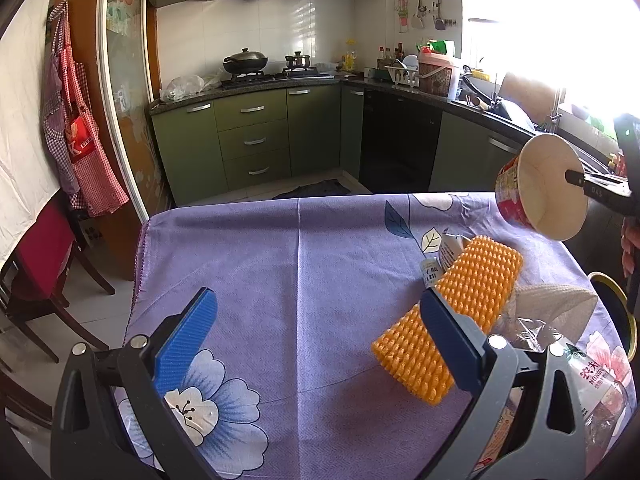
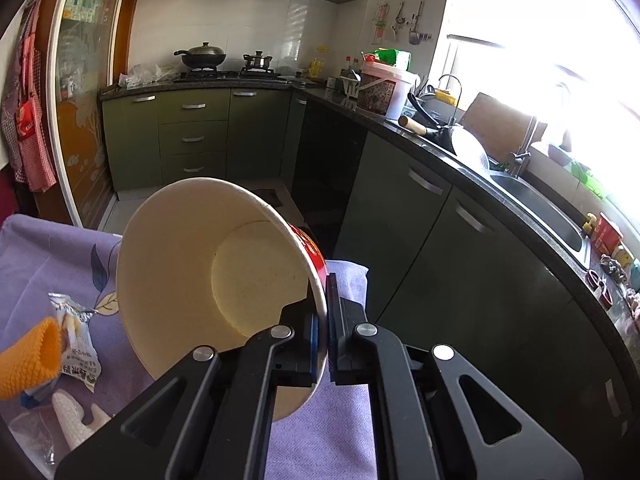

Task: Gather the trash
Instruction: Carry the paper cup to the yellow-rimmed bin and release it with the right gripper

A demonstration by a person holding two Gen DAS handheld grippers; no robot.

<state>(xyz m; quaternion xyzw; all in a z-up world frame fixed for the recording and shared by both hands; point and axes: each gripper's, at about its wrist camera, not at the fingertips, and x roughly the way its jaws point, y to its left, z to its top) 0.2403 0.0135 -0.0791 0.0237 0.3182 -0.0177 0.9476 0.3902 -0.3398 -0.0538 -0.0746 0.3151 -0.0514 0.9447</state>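
My right gripper (image 2: 323, 300) is shut on the rim of an empty paper noodle cup (image 2: 208, 264), white inside and red outside, and holds it tilted in the air over the table's right edge. From the left wrist view the cup (image 1: 540, 188) hangs at the far right. My left gripper (image 1: 316, 300) stands open low over the purple flowered tablecloth (image 1: 300, 260), with nothing between its blue pads. An orange foam net (image 1: 452, 320) lies on the cloth just behind its right finger. A snack wrapper (image 1: 440, 260) lies beside the net.
At the table's right lie a white foam net (image 1: 560, 304), crumpled clear plastic (image 1: 528, 328) and a plastic bottle (image 1: 596, 384). A round container with a yellow rim (image 1: 624, 308) sits past the right edge. Green kitchen cabinets (image 1: 256, 140) stand beyond, a red chair (image 1: 40, 252) at the left.
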